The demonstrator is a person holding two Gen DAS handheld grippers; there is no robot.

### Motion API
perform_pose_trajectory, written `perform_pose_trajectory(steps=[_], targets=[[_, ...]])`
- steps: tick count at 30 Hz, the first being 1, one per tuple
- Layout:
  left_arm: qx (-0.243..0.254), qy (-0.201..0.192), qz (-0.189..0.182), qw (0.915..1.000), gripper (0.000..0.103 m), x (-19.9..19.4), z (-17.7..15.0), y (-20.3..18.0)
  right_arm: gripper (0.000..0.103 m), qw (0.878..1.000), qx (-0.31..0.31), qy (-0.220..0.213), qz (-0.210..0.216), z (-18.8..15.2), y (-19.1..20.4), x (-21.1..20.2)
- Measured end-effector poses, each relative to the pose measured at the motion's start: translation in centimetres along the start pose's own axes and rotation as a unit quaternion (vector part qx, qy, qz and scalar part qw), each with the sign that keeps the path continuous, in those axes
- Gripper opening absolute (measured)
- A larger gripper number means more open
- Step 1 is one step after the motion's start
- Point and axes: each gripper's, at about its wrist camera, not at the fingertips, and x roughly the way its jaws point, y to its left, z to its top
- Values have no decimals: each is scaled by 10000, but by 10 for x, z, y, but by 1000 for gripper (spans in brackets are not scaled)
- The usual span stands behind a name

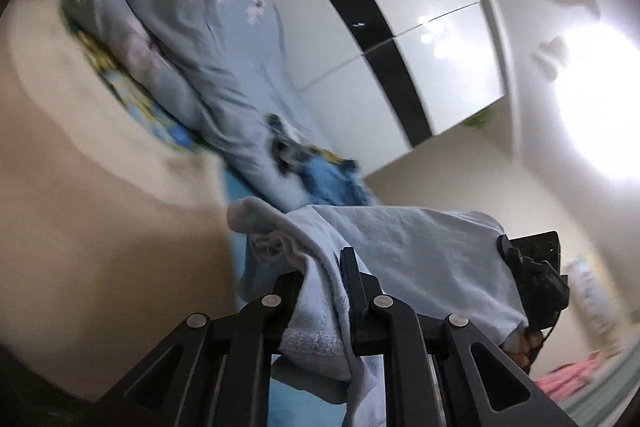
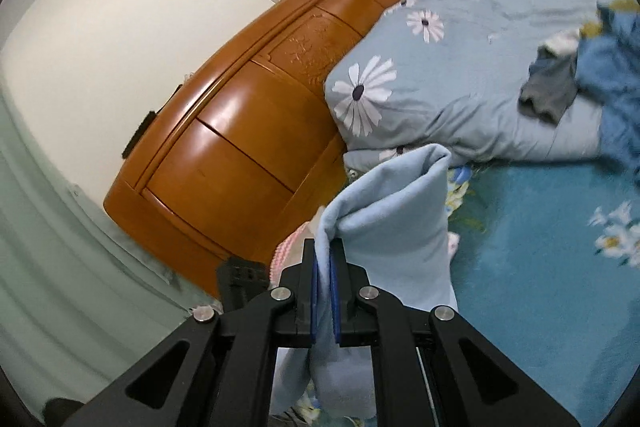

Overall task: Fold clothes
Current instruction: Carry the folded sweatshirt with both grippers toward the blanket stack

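Note:
A pale blue garment [image 1: 400,243] hangs stretched between my two grippers above the bed. In the left wrist view my left gripper [image 1: 324,267] is shut on a bunched edge of it, and the cloth runs right to the other gripper [image 1: 536,279], held by a hand. In the right wrist view my right gripper [image 2: 324,255] is shut on another edge of the same pale blue garment [image 2: 396,219], which stands up in a fold past the fingers and drapes down below them.
A wooden headboard [image 2: 240,147] stands against a white wall. A floral blue quilt [image 2: 460,87] lies heaped on the teal sheet [image 2: 540,247], with a grey cloth [image 2: 552,87] and blue clothes [image 2: 612,75] on it. A blurred beige mass [image 1: 100,227] fills the left view's left side.

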Motion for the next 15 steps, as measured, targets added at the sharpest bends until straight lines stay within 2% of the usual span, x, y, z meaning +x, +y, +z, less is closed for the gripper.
perform_pose_trajectory(steps=[4, 7, 12, 15], targets=[[-134, 305, -341, 9989, 14, 41, -31, -5, 5, 9997, -106, -153, -157, -6, 0, -40], [-217, 545, -501, 9970, 15, 73, -57, -10, 5, 9987, 137, -301, -388, -21, -30, -74], [-369, 1214, -537, 9905, 16, 151, -116, -13, 5, 9890, 901, -489, -1067, -66, -132, -146], [-181, 1846, -133, 9825, 17, 210, -163, -16, 5, 9749, 1554, -579, -1488, -101, -208, -192]])
